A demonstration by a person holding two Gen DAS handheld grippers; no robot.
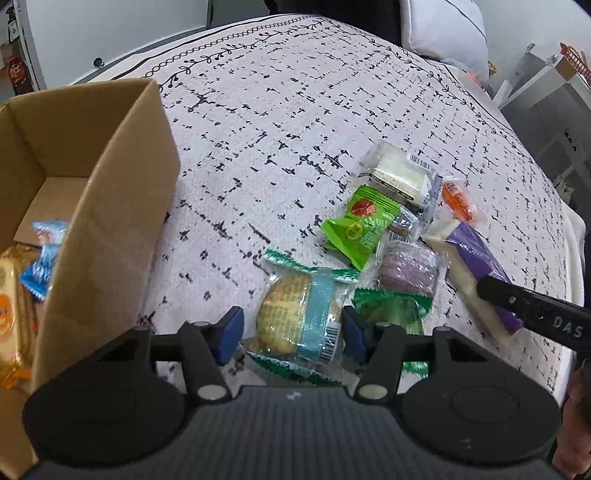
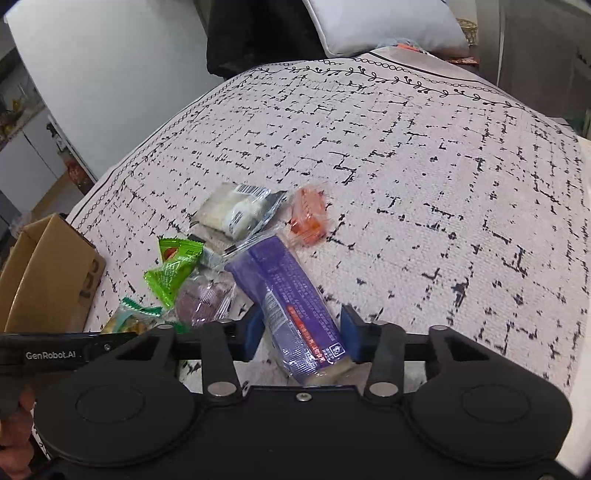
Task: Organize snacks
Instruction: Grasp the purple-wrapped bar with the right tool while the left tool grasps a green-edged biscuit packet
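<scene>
My left gripper (image 1: 293,334) is open, its blue pads on either side of a round yellow cake in a clear wrapper with a teal band (image 1: 299,314) that lies on the patterned tablecloth (image 1: 295,129). My right gripper (image 2: 302,334) is shut on a long purple packet (image 2: 288,295), pads pressed to its sides. That purple packet (image 1: 476,254) also shows in the left wrist view under a black right finger (image 1: 517,302). An open cardboard box (image 1: 110,206) stands to the left, holding a blue packet (image 1: 44,254) and a golden packet (image 1: 14,314).
Loose snacks lie together: a bright green packet (image 1: 358,225), a white cake packet (image 1: 399,177), an orange sweet (image 1: 458,197), a purple macaron (image 1: 408,271), a dark green wrapper (image 1: 391,306). A white pillow (image 2: 380,26) sits beyond the far table edge. The box (image 2: 48,280) is left of the right gripper.
</scene>
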